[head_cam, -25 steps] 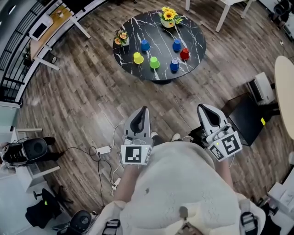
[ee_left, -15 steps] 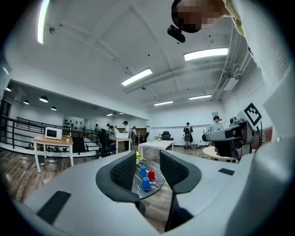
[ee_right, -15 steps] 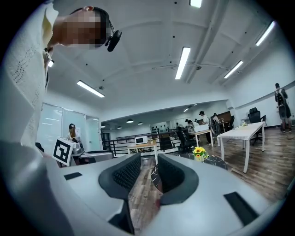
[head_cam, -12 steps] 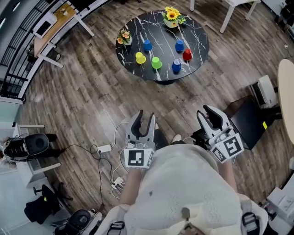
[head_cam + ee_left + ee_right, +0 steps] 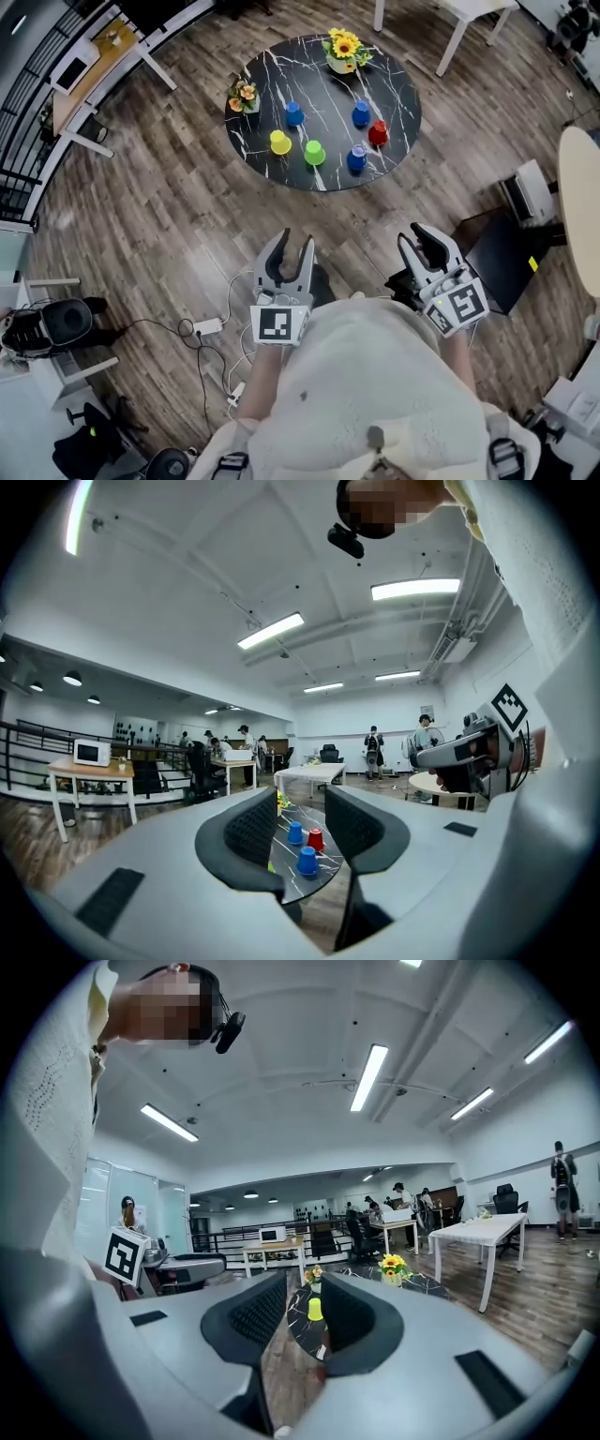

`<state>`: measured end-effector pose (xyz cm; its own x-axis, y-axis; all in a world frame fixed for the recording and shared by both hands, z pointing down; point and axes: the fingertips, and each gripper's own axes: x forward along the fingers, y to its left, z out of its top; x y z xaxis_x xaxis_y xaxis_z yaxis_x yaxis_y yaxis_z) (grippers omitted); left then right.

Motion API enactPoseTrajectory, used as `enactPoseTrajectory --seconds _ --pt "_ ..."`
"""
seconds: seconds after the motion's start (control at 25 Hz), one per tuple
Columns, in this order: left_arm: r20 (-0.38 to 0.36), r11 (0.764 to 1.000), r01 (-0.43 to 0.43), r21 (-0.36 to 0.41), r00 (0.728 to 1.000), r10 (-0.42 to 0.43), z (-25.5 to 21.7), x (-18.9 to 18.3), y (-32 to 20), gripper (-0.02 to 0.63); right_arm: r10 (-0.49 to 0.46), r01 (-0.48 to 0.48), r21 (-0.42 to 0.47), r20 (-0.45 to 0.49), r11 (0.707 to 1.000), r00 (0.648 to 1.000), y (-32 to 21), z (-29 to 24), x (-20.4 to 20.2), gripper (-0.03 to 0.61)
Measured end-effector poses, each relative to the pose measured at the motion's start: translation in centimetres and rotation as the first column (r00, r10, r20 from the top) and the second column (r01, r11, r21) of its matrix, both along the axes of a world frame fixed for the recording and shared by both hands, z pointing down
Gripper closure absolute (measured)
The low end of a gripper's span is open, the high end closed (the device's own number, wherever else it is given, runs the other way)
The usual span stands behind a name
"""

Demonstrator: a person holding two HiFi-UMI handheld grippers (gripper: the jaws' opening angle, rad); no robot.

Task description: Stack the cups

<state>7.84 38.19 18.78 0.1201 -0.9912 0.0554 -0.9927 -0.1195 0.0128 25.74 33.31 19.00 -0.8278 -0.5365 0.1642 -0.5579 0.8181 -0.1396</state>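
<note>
Ringing the cups' (image 5: pixel 315 153) table (image 5: pixel 328 98) edge: seemingly wide floor (image 5: pixel 169 216).

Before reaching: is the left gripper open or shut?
Open. The left gripper has just been opening its jaws; they stand apart, nothing between.

Left tool (image 5: pixel 292 246), shut a second ago, just opened; right tool (image 5: pixel 417 240) likewise

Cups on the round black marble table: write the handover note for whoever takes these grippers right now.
Grippers: left gripper and right gripper have both just been opening, both empty, well short of the round black marble table.
Six small plastic cups stand apart on it: blue cups, red cup, yellow cup, green cup.
Done: nothing stacked.
Left: approach, stack all six.
</note>
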Motion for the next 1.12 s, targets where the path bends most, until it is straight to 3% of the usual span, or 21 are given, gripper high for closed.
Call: enactPoseTrajectory --seconds 0.6,0.88,1.12 --pt "0.013 0.983 -0.182 0.005 0.983 0.182 0.5 -11.2 -11.8 0.445 0.121 -0.121 0.005 -0.024 0.993 0.992 -10.8 -0.2 -12.4 0.442" --pt "0.018 0.976 -0.217 -0.015 0.976 0.217 2.1 -14.6 -14.4 0.445 0.163 -0.162 0.01 -0.045 0.987 0.986 -13.5 0.6 -15.4 0.439" --pt "0.001 0.969 -0.242 -0.048 0.97 0.242 3.6 -14.5 -17.4 0.445 0.172 -0.172 -0.002 -0.085 0.985 0.982 -16.4 2.0 -15.0 0.438"
